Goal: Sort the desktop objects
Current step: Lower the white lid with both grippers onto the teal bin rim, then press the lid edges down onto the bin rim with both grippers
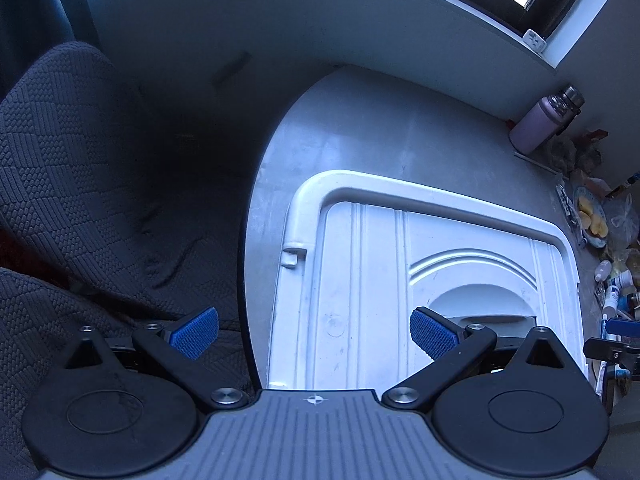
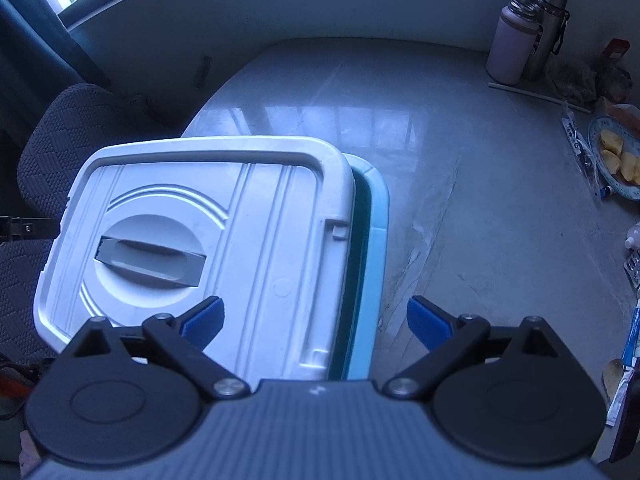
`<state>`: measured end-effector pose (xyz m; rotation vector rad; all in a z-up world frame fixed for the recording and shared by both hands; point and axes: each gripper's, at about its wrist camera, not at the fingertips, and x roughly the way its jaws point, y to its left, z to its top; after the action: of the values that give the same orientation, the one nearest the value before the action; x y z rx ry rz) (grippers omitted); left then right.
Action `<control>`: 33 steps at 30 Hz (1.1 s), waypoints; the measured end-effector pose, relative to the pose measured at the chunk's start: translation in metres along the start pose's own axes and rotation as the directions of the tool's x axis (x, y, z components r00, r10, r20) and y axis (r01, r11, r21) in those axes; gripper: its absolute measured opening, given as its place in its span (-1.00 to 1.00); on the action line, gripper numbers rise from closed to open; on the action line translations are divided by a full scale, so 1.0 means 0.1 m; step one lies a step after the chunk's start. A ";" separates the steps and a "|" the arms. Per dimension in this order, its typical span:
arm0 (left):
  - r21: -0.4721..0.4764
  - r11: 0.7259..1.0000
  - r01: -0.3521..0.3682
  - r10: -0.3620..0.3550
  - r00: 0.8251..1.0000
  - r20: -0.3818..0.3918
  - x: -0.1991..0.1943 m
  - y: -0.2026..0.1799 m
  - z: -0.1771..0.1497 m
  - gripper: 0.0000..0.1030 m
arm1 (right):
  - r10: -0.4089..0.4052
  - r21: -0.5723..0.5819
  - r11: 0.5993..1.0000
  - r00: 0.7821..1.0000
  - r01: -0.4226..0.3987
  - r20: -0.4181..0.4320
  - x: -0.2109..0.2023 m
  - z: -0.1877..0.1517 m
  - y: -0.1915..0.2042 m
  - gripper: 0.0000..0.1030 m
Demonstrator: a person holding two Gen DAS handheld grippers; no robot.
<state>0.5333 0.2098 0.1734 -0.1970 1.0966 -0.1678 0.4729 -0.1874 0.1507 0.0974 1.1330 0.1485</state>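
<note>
A white ribbed lid [image 2: 256,216] with a grey recessed handle [image 2: 152,262] lies askew on a light blue storage box [image 2: 374,240], leaving a gap along the box's right rim. In the left wrist view the same lid [image 1: 372,280] fills the lower middle. My left gripper [image 1: 314,332] hovers open above the lid's left edge, with nothing between its blue pads [image 1: 430,334]. My right gripper [image 2: 316,320] also stands open, straddling the lid's right edge and the box rim without touching either.
A pink bottle [image 2: 510,42] and a steel flask [image 2: 546,28] stand at the back right of the pale table [image 2: 460,168]. A plate of yellow food pieces [image 2: 618,158], packets and small bottles [image 1: 614,284] crowd the right edge. A dark quilted chair [image 1: 80,184] sits left.
</note>
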 end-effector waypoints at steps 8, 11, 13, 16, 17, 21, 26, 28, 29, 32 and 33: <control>-0.047 0.998 0.051 -0.053 0.997 -0.049 0.18 0.09 -0.01 0.99 | 0.017 0.015 1.000 1.000 -0.017 -0.024 0.08 0.02 0.00 0.84; -0.084 0.993 0.086 -0.091 0.994 -0.058 0.24 0.14 -0.01 0.99 | 0.021 0.020 1.000 0.999 -0.020 -0.040 0.12 0.03 -0.01 0.72; -0.106 0.989 0.099 -0.106 0.992 -0.065 0.28 0.17 -0.02 0.97 | 0.033 0.028 0.999 0.998 -0.031 -0.052 0.14 0.04 -0.02 0.66; -0.114 0.988 0.105 -0.114 0.991 -0.074 0.34 0.20 -0.04 0.97 | 0.050 0.039 0.998 0.996 -0.048 -0.072 0.19 0.04 -0.02 0.63; -0.116 0.988 0.106 -0.116 0.990 -0.076 0.35 0.21 -0.04 0.97 | 0.055 0.044 0.998 0.996 -0.052 -0.077 0.21 0.03 -0.02 0.63; -0.123 0.985 0.120 -0.131 0.988 -0.085 0.41 0.22 -0.07 0.97 | 0.074 0.054 0.996 0.995 -0.070 -0.070 0.21 0.04 -0.01 0.53; -0.116 0.983 0.142 -0.154 0.983 -0.102 0.47 0.18 -0.10 0.97 | 0.081 0.031 0.996 0.993 -0.078 -0.091 0.24 0.03 0.06 0.41; -0.112 0.982 0.149 -0.161 0.981 -0.106 0.50 0.14 -0.13 0.85 | 0.068 0.015 0.998 0.994 -0.067 -0.085 0.25 0.02 0.08 0.35; -0.102 0.985 0.140 -0.150 0.983 -0.106 0.51 0.11 -0.13 0.73 | 0.062 0.014 0.998 0.995 -0.061 -0.079 0.24 0.02 0.08 0.32; -0.080 0.988 0.130 -0.137 0.986 -0.091 0.48 0.07 -0.13 0.65 | 0.042 -0.003 0.999 0.997 -0.042 -0.069 0.22 0.00 0.08 0.27; -0.074 0.988 0.132 -0.139 0.986 -0.092 0.47 0.06 -0.14 0.65 | 0.036 -0.006 0.999 0.997 -0.037 -0.069 0.21 0.00 0.08 0.27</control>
<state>0.5423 0.2037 0.1257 -0.3279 1.1866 -0.2642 0.4806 -0.1760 0.1331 0.1072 1.1995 0.1900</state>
